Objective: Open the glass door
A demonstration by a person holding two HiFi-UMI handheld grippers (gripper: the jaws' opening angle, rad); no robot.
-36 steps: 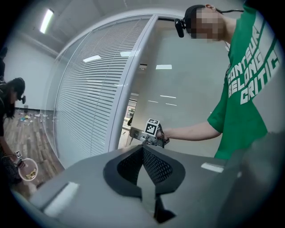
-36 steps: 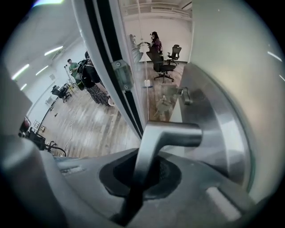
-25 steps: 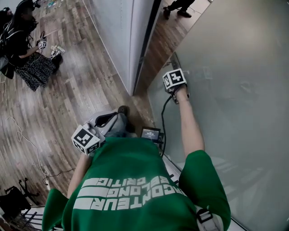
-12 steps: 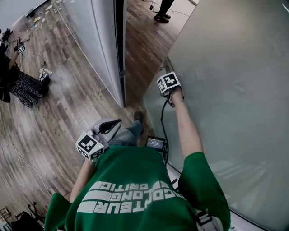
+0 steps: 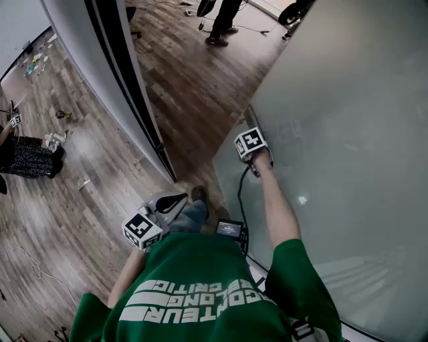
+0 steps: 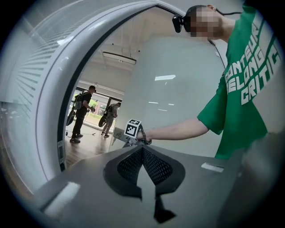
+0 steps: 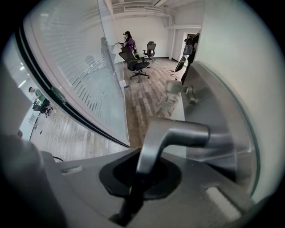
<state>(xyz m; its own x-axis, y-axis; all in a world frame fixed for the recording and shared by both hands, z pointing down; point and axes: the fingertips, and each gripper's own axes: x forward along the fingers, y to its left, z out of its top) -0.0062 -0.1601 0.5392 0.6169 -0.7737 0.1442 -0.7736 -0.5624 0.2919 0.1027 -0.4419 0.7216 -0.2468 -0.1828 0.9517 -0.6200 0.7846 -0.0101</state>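
Glass door (image 5: 348, 120) — frosted panel filling the right of the head view. It stands ajar: its free edge is well apart from the dark door frame (image 5: 127, 87), w/ wooden floor (image 5: 194, 80) showing between them.

Door handle (image 7: 176, 133): a metal lever on the panel near that free edge.

R gripper (image 5: 252, 145) — I have it at the end of the outstretched right arm, marker cube uppermost, pointing steeply down at the door. In the right gripper view its jaws are clamped on the lever's bent shank, pads tight on the metal. The lever's grip runs off to the right.

L gripper (image 5: 175, 200): held low beside the green shirt (image 5: 194, 294), approx. level and clear of the door. In the left gripper view I read its jaws as pressed together w/ nothing between them. They look toward the R gripper's cube at the door edge.

Misc.: a cable (image 5: 239, 194) drops from the right hand to a small screen (image 5: 229, 230) at the waist. A seated person (image 5: 27, 160) is on the floor at far left, on the other side of the frame. A standing person (image 5: 224, 17) is beyond the opening. Office chairs (image 7: 136, 64) show far off in the right gripper view.
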